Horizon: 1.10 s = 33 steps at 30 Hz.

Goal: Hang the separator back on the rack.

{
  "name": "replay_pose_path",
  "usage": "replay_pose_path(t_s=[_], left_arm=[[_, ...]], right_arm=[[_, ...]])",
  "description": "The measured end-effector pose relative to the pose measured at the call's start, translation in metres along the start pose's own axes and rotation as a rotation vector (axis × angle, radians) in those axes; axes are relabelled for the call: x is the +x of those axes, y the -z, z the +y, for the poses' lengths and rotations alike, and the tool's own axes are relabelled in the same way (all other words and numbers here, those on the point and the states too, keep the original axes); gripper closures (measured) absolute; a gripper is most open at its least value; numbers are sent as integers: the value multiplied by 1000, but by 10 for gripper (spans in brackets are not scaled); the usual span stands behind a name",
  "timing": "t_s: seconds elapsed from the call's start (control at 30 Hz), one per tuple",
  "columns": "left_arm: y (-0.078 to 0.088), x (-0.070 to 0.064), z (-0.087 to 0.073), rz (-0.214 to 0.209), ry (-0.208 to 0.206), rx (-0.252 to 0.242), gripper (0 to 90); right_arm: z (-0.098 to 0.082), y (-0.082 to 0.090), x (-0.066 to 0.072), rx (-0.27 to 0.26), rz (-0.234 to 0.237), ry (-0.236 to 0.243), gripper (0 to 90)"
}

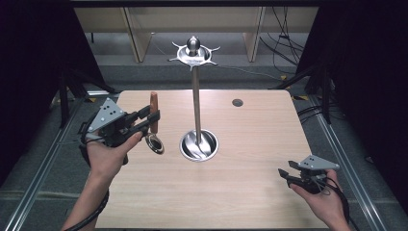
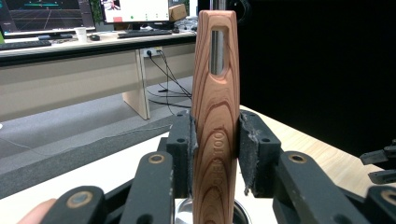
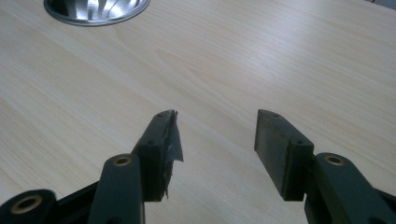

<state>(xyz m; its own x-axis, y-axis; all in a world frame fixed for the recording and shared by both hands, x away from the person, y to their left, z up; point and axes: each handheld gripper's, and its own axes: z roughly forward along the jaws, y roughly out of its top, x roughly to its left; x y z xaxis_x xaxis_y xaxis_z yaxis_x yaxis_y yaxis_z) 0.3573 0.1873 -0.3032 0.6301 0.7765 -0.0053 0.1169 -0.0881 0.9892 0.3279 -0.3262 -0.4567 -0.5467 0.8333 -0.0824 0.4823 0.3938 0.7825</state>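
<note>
My left gripper (image 1: 153,120) is shut on the reddish wooden handle (image 1: 154,109) of a utensil, held upright above the table's left side. Its metal head (image 1: 155,143) hangs below the jaws. In the left gripper view the handle (image 2: 215,116) stands clamped between the pads, with a long slot near its top. A metal stand rises at the table's middle: a round base (image 1: 198,145), a thin pole (image 1: 196,103), and a hooked crown with a knob (image 1: 193,51). My right gripper (image 1: 285,173) rests low at the right front, open and holding nothing (image 3: 217,135).
The light wooden table (image 1: 255,139) has a small dark grommet hole (image 1: 237,102) at the back right. The stand's base (image 3: 95,10) lies ahead of the right gripper. Dark curtains flank both sides; desks and cables stand behind.
</note>
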Motion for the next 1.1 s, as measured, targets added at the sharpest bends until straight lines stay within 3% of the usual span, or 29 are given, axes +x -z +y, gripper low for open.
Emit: replay_pose_path(t_s=[0.2,0.23,0.4,0.6,0.73,0.87,0.93,1.0,1.03,1.1], left_arm=[[-3,3,1,-11,9,1,673],[-4,4,2,-17,8,-5,673],[-6,8,1,-26,-3,-14,673],[-7,18,2,-80,-22,-46,673],[-9,23,4,-93,-25,-47,673],[-10,26,7,-107,-19,-51,672],[-11,26,7,-109,-18,-51,672],[-12,27,8,-108,-8,-55,672],[-13,27,8,-107,-6,-58,672],[-14,28,9,-112,-5,-59,673]], right_arm=[[0,0,0,-2,0,-2,491],[0,0,2,5,1,-25,491],[0,0,2,2,0,-16,491],[0,-1,1,-1,1,-4,491],[1,0,1,-1,1,-2,491],[0,0,2,1,-2,-16,491],[1,0,0,-3,-2,2,491],[0,0,2,0,-3,-19,491],[1,0,0,-5,-6,3,491],[1,1,0,-8,-2,-2,491]])
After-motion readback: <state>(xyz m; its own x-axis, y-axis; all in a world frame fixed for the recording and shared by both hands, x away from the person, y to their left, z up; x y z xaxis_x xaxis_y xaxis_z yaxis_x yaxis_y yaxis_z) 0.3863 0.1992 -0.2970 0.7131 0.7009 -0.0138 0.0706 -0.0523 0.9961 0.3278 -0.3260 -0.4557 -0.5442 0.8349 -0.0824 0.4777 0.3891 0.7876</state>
